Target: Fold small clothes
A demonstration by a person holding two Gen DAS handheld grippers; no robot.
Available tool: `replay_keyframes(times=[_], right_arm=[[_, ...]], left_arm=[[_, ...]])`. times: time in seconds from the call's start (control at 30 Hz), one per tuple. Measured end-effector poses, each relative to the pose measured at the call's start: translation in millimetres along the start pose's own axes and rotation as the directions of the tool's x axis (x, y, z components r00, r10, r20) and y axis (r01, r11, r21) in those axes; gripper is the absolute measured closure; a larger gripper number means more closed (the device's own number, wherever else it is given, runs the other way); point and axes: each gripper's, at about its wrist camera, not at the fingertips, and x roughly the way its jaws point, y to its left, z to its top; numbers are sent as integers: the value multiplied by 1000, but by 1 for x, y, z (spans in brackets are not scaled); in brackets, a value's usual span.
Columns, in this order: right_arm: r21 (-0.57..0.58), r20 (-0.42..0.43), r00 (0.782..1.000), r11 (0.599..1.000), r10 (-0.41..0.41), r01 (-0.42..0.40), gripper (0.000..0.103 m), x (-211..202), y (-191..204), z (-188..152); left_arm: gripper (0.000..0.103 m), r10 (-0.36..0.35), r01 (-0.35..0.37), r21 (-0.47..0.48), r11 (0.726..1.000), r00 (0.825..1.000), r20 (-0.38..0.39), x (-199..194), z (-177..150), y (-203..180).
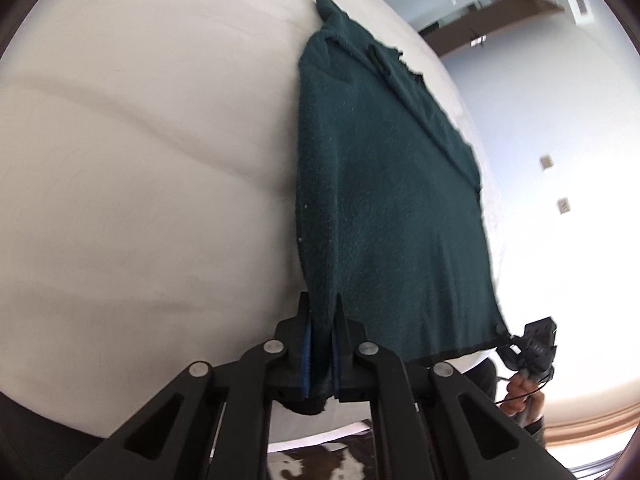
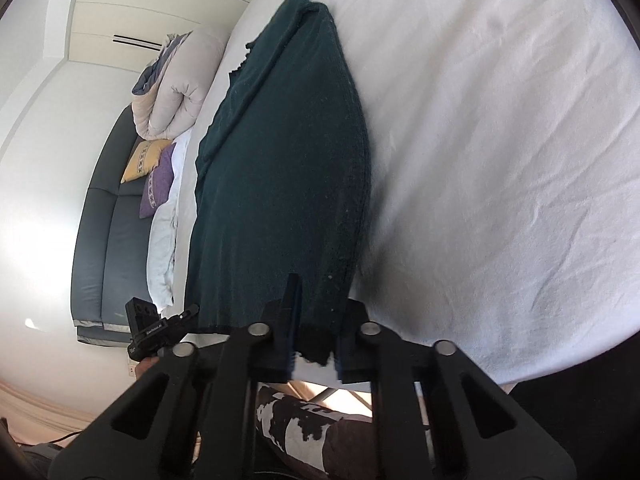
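One dark green garment [image 1: 384,200] is stretched out over the white bed [image 1: 140,180], and both claws have a corner of its near hem. The left claw [image 1: 322,344] is clamped tight on the garment's left near corner: the cloth runs straight down between its two blue-lined fingers [image 1: 306,344], with a little tuft poking out below the grip. Over on the other wrist view, the right claw [image 2: 316,336] is pinched on the opposite near corner, fabric bunched between its fingers and a ragged bit of hem hanging under them.

From each claw the garment runs away up the bed, narrowing to a folded collar or sleeve end at the far side. The near hem hangs taut between the two grips, just past the bed's edge.

Count it up: one garment, two claws, both gripping. In the left view the right claw shows small at the hem's far corner, with the person's right hand [image 1: 524,392] wrapped on its handle below.

Beyond the bed, a dark sofa [image 2: 104,216] carries a rolled cream duvet [image 2: 180,84], one yellow cushion [image 2: 142,160] and one purple cushion [image 2: 158,184]. A cowhide-pattern rug [image 2: 304,424] lies on the floor under the claws.
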Motion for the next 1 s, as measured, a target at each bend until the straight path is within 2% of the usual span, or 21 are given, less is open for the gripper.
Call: replay_keyframes(times=[0.2, 0.3, 0.4, 0.57, 0.7, 0.87, 1.0], right_arm=[[-38, 52, 998, 998, 43, -41, 96, -11, 23, 12], [-55, 77, 993, 995, 86, -82, 96, -17, 40, 22], [-65, 103, 988, 992, 117, -111, 96, -22, 54, 36], [-81, 159, 975, 986, 154, -142, 96, -28, 79, 78], [-96, 195, 968, 985, 158, -141, 96, -25, 95, 117], [-107, 242, 958, 985, 156, -133, 96, -15, 113, 176], [-97, 278, 951, 989, 137, -114, 96, -4, 117, 219]], left_arm=[[97, -126, 130, -63, 989, 990, 68, -18, 2, -3], [97, -206, 215, -83, 973, 973, 107, -29, 11, -9], [97, -251, 264, -75, 962, 957, 145, -39, 27, -19], [97, -318, 339, -69, 938, 924, 211, -46, 63, -35], [97, -340, 367, -78, 927, 909, 243, -40, 100, -45], [97, -350, 382, -80, 921, 899, 263, -21, 152, -57], [97, -339, 371, -84, 925, 903, 263, -2, 190, -65]])
